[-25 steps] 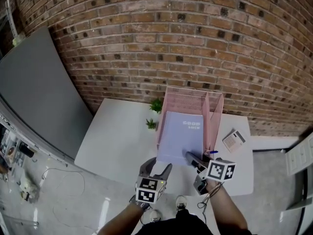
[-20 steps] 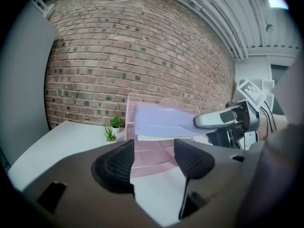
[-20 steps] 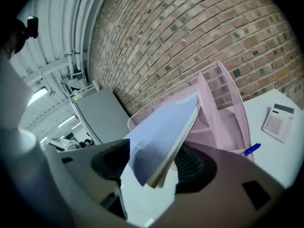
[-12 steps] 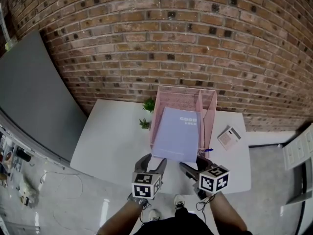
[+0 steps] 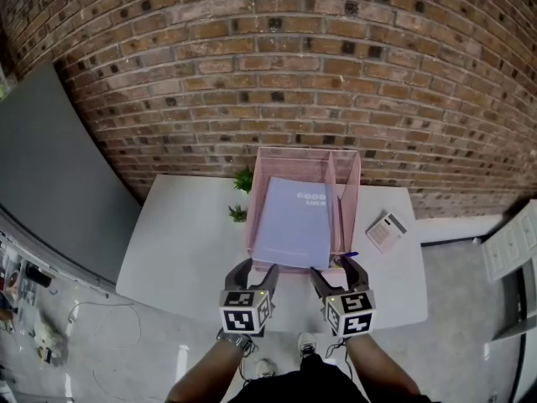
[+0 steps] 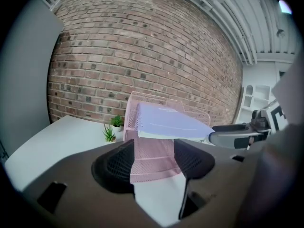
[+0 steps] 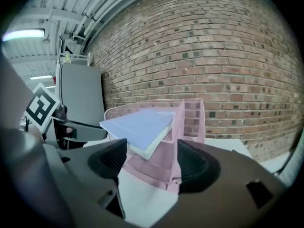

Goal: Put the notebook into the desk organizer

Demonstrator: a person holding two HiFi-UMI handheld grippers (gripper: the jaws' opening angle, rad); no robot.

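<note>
both forearms enter from the lower edge of the head view, side by side, each hand behind its marker cube. the left gripper (image 5: 254,269) points at the near edge of the pink wire-mesh desk organizer (image 5: 348,166), tipped slightly downward. its jaws stand apart and nothing is between the pads; its own view shows only bare table and the organizer's front through the gap (image 6: 153,160).

the right gripper (image 5: 338,269) sits just beside it at the same level, also aimed at the organizer's front. its jaws have just been opening and are spread wide. no object lies between them (image 7: 149,163), and they are clear of the notebook.

the pale lilac rectangular notebook (image 5: 294,221) lies inside the organizer's wide left compartment. it is tilted, with its near edge raised and projecting past the front rim. its right side is close against the upright divider.

the organizer stands on the white rectangular table (image 5: 185,233), towards the brick wall. two small green potted plants (image 5: 240,196) stand just to its left. a small white keypad device (image 5: 385,231) lies to its right.
</note>
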